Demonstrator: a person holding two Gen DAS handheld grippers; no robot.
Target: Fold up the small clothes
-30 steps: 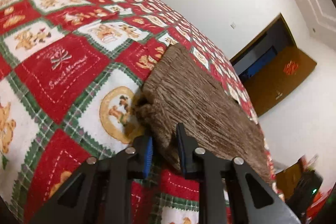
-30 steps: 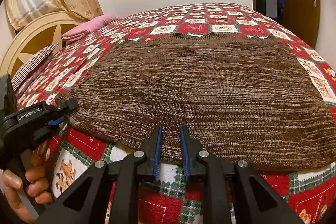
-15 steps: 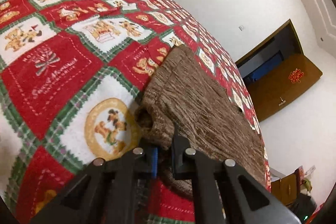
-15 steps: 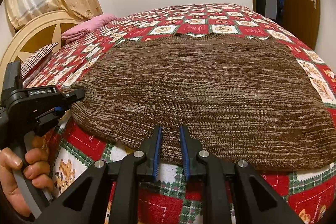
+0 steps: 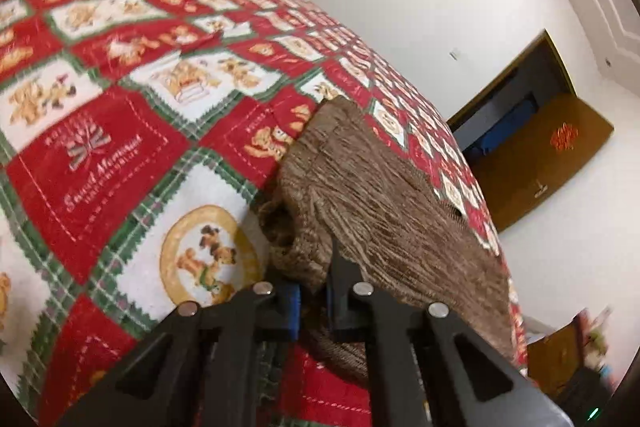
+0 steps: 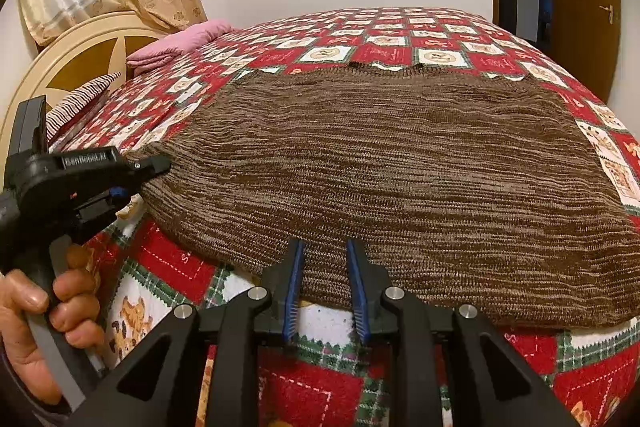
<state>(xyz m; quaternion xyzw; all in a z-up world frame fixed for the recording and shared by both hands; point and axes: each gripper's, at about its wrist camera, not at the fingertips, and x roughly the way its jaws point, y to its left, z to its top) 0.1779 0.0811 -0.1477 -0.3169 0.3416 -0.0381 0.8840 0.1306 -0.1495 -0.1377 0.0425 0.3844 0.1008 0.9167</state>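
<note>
left wrist: left gripper (image 5: 312, 291) fingers clamp brown sweater (image 5: 384, 211) on quilt (image 5: 120, 131).

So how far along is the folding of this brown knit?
Done: the brown knit lies spread flat on the quilt, no fold made. In hand: the left tool is shut on its corner; the right tool, its jaws just opening, straddles the near hem without pinching it. Left: grip there, then every fold.
</note>
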